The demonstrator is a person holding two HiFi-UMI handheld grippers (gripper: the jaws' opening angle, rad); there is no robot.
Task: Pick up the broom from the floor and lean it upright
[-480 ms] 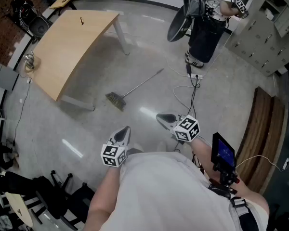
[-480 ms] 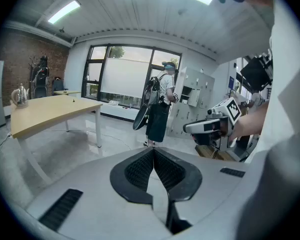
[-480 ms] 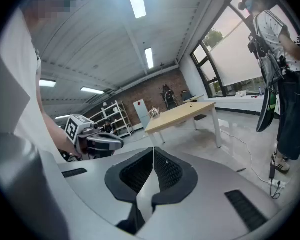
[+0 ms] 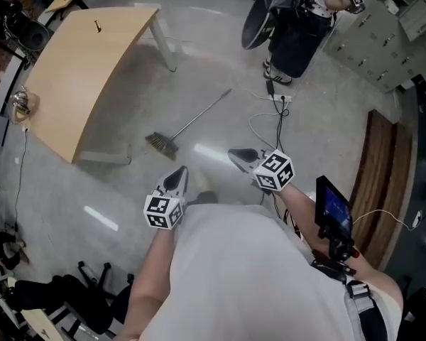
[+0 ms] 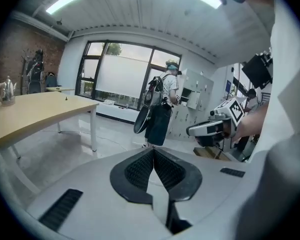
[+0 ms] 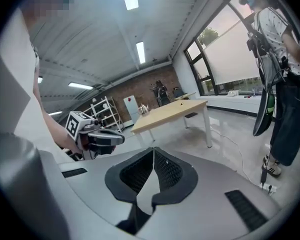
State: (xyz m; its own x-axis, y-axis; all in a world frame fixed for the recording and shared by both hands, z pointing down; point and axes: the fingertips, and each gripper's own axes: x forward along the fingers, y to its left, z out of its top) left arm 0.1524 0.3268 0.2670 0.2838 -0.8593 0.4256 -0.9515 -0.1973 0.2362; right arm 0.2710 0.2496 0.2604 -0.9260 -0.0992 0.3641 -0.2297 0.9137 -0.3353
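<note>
Head view: grey-bristled broom with a thin metal handle (image 4: 195, 118) lies flat on the polished concrete floor (image 4: 92, 183), near the light wooden table (image 4: 78, 62), well ahead of both grippers.
Left gripper (image 4: 179, 177): jaws together, empty.
Right gripper (image 4: 236, 155): jaws together, empty.
Done: nothing yet.
Remaining: reach, grasp, lift, lean upright.

Colour rundown from where I'm standing: my left gripper (image 4: 179, 172) and right gripper (image 4: 234, 153) are pale grey shells with black waffle-textured pads (image 5: 139, 170), and each marker cube (image 4: 162, 211) is white with black squares. Ahead of my fingers, the broom (image 4: 192, 119) has a silvery handle and dark brownish bristles. The floor (image 4: 92, 183) is light grey. The table (image 4: 71, 69), ahead-left, is blond wood on white legs.
</note>
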